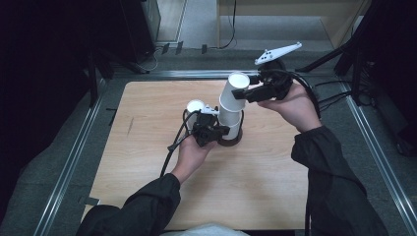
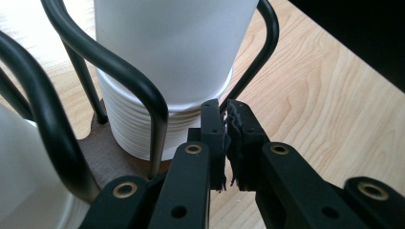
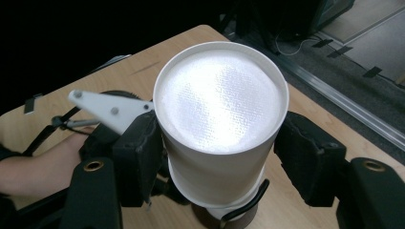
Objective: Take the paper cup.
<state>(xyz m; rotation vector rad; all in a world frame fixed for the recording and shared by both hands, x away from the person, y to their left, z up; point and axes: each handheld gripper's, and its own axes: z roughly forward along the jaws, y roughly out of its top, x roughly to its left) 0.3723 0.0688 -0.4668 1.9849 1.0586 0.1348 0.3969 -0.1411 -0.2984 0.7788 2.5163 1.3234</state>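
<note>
Clearly two tools [image 1: 223, 132] [image 1: 240, 92], one cup stack [image 1: 231, 105]

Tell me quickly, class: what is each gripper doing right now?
Left gripper: shut, fingers pressed together beside the wire holder, holding nothing visible.
Right gripper: fingers around the top white cup; contact cannot be told.

The light wooden table [image 1: 147, 167] is sitting inside a frame of metal rails [image 1: 74, 157] running along its left, right and far edges. A thin dark streak [image 1: 131, 126] is showing near its left edge. Beyond the far edge, a black cable [image 1: 232, 29] is hanging beside a pale wooden cabinet [image 1: 295, 19].
</note>
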